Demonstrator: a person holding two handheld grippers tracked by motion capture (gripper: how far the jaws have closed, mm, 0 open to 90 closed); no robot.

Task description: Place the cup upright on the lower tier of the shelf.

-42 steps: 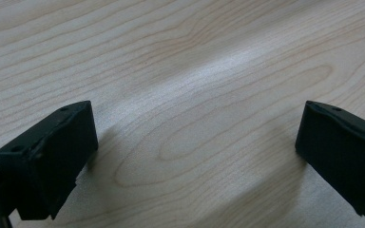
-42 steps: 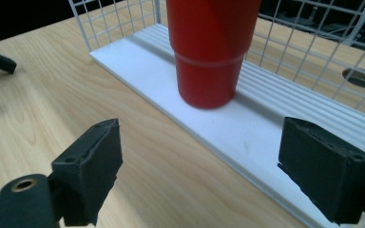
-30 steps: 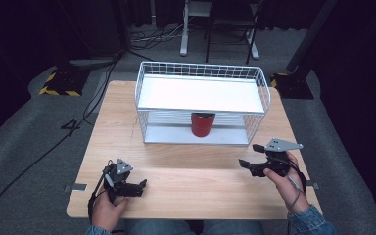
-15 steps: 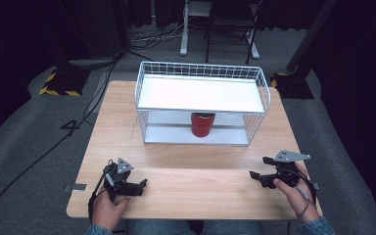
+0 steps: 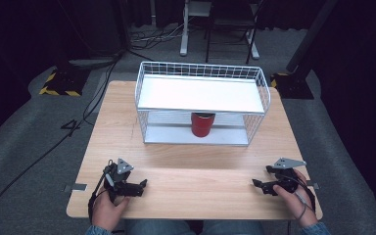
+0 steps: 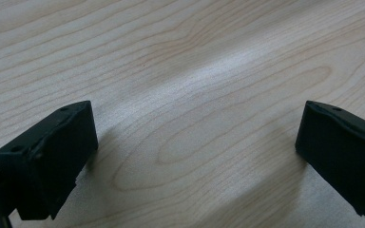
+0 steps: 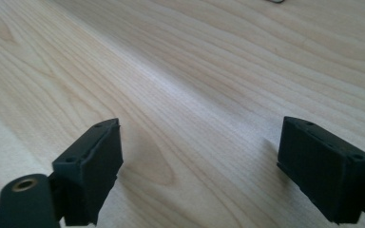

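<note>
A red cup [image 5: 202, 124] stands upright on the lower level of a white wire shelf rack [image 5: 203, 73] at the back middle of the wooden table [image 5: 191, 166]. My left gripper [image 5: 142, 185] rests low at the table's front left, open, with bare wood between its jaws [image 6: 195, 142]. At the front right my right gripper [image 5: 256, 184] sits close to the wood, open and empty [image 7: 199, 156]. Both are far in front of the rack.
The rack has a white top shelf [image 5: 200, 94] above the cup. Table edges lie just behind both hands. Beyond the table are grey floor, cables [image 5: 39, 156] and dark stands [image 5: 58, 81].
My right gripper has come down and back toward the front right edge of the table. The left gripper, cup and rack have stayed put.
</note>
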